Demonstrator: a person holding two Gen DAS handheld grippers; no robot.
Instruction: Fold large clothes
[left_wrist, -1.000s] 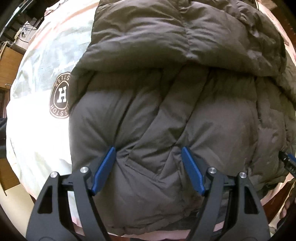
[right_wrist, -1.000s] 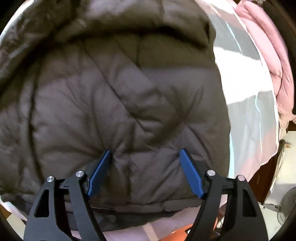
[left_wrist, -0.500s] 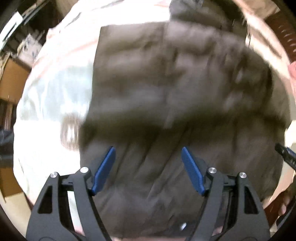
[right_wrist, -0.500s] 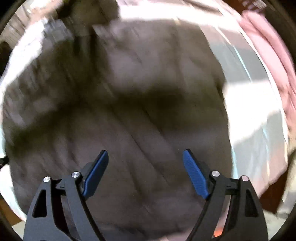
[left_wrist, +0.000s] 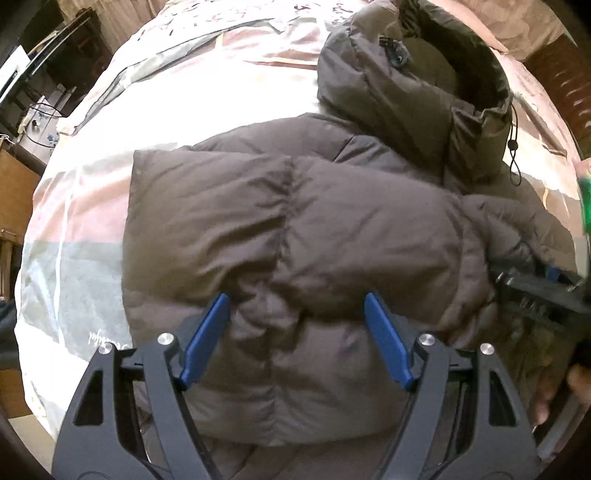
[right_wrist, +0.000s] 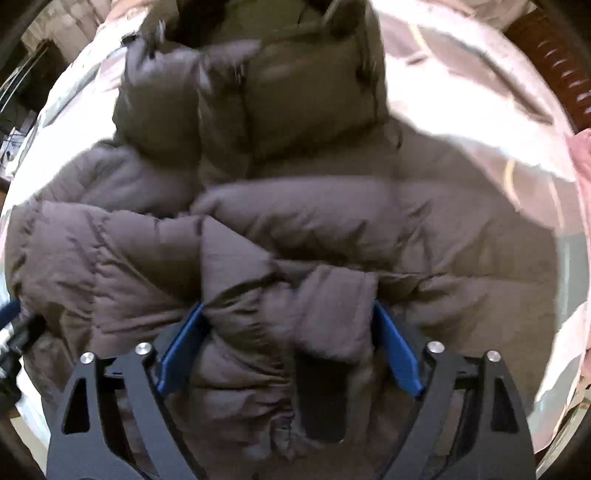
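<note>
Left wrist view: you're hovering the left gripper (left_wrist: 295, 336), jaws apart and empty, over the brown puffer jacket (left_wrist: 332, 229) lying folded on the bedsheet (left_wrist: 74, 206); right gripper (right_wrist: 290, 347) is opening, pads flanking a bunched fold, probably releasing it.

Left gripper (left_wrist: 295, 338): black skeletal arms with triangular cut-outs; flat blue fingers (left_wrist: 205, 341); silver screws at the pivots; right gripper (right_wrist: 290, 347): same black frame, blue fingers (right_wrist: 397, 350), silver screws.
</note>
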